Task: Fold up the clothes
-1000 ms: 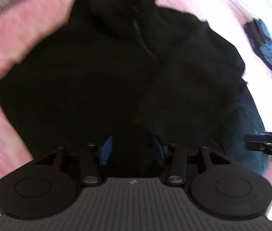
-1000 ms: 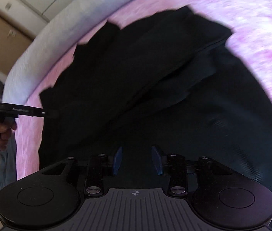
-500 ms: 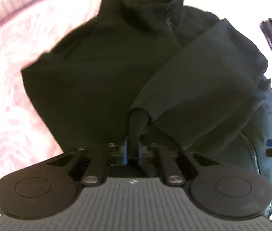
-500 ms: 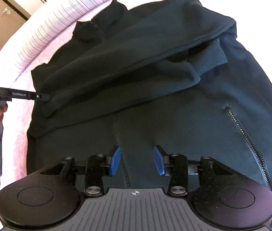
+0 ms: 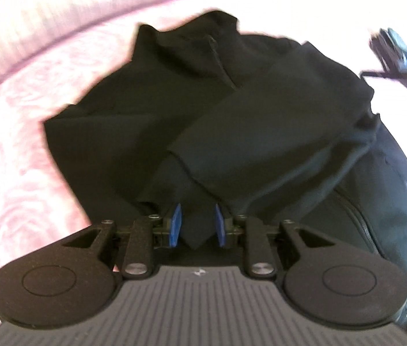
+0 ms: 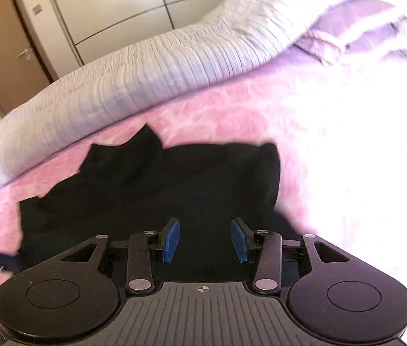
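A pink fleecy blanket (image 6: 232, 109) is covering the bed and filling most of both views, glaring to plain white at the right of each. In the right wrist view a pale ribbed cover (image 6: 145, 66) is running as a band across the upper half, a striped lilac pillow (image 6: 356, 26) is lying at upper right, and white cupboard doors (image 6: 111, 5) with a brown door (image 6: 1, 52) are standing at upper left. The black jacket (image 5: 232, 121) is lying spread on the blanket in the middle of the left wrist view, collar toward the top, one sleeve (image 5: 275, 132) folded across its front. The left gripper (image 5: 197, 225) is opening, its blue pads (image 5: 176, 225) standing apart with a dark point of fabric between them; the pads are not seeming to press on it. The right gripper (image 6: 204, 240) is standing spread above the jacket (image 6: 160, 190), pinching nothing. The jacket's lower part is hidden behind both grippers' bodies. A dark blurred shape at the upper right of the left view is too smeared to name, and so is a dark object cut off at the lower left edge of the right view.
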{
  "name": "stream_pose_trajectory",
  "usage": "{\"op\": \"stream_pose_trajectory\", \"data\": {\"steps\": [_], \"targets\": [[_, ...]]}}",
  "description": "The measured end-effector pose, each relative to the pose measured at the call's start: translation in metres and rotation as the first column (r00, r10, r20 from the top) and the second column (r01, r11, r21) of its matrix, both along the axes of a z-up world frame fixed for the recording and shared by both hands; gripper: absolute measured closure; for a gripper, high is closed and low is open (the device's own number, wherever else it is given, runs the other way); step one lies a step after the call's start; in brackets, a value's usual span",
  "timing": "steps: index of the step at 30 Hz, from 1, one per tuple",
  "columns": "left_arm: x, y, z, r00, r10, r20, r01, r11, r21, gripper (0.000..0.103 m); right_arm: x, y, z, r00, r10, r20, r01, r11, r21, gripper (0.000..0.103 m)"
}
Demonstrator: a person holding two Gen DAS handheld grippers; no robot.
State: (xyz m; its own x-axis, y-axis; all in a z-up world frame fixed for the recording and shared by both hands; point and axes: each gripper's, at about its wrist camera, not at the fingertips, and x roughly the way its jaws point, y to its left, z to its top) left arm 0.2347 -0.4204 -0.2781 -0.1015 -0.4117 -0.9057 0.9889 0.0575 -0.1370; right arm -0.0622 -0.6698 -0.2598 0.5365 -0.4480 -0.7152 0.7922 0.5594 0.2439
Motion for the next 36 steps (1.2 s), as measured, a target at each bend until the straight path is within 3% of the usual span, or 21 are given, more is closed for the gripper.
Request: {"op": "stream_pose_trajectory", "data": {"steps": [1,3,5,8,10,14,16,19,23,26,30,36], "targets": [[-0.005,-0.005,-0.007,1.0,-0.013,0.0,0.013,1.0,0.016,0.082,0.002,-0.013,-0.012,1.0,0.01,-0.025,-0.01,1.0,0.001,0.06],[-0.009,-0.011,-0.021,1.0,-0.014,-0.003,0.014,0.999,0.047,0.082,0.001,-0.039,-0.054,0.992,0.033,-0.124,-0.019,0.993,0.118,0.06],[-0.011,-0.014,-0.026,1.0,-0.004,-0.003,0.005,0.998,0.06,0.082,-0.014,-0.05,-0.068,0.999,0.01,-0.052,-0.001,0.984,0.179,0.06],[-0.01,-0.016,-0.017,1.0,0.025,-0.008,-0.024,0.998,0.053,0.082,-0.013,-0.047,-0.039,0.998,0.005,-0.067,0.004,0.991,0.137,0.06],[-0.012,-0.013,-0.009,0.999,0.032,-0.012,-0.031,0.999,0.023,0.082,-0.012,-0.04,-0.02,0.999,0.033,-0.029,-0.031,0.998,0.051,0.06],[-0.016,-0.017,-0.018,0.999,0.043,-0.009,-0.042,0.998,0.053,0.082,0.009,-0.059,-0.036,0.994,0.098,-0.04,-0.096,0.994,0.043,0.06],[-0.017,-0.02,-0.025,0.999,0.033,0.001,-0.033,0.997,0.073,0.082,0.017,-0.082,-0.075,0.987,0.114,-0.109,-0.091,0.977,0.191,0.06],[-0.017,-0.017,-0.021,0.999,0.05,0.014,-0.05,0.996,0.067,0.082,0.013,-0.089,-0.075,0.993,0.091,-0.078,-0.076,0.98,0.183,0.059],[-0.021,0.003,-0.004,0.994,0.101,0.041,-0.103,0.993,0.056,0.082,0.0,-0.048,-0.043,0.992,0.112,-0.06,-0.106,0.99,0.094,0.058],[-0.034,0.032,0.008,0.988,0.15,0.043,-0.152,0.987,0.054,0.081,-0.02,-0.003,-0.031,0.988,0.137,-0.071,-0.131,0.987,0.09,0.058],[-0.065,0.078,0.012,0.981,0.192,0.014,-0.193,0.977,0.086,0.077,-0.05,0.055,-0.028,0.988,0.118,-0.103,-0.098,0.978,0.182,0.057],[-0.116,0.148,-0.016,0.977,0.203,-0.06,-0.187,0.962,0.199,0.076,-0.096,0.142,-0.05,0.966,0.122,-0.227,-0.045,0.947,0.317,0.053]]}}
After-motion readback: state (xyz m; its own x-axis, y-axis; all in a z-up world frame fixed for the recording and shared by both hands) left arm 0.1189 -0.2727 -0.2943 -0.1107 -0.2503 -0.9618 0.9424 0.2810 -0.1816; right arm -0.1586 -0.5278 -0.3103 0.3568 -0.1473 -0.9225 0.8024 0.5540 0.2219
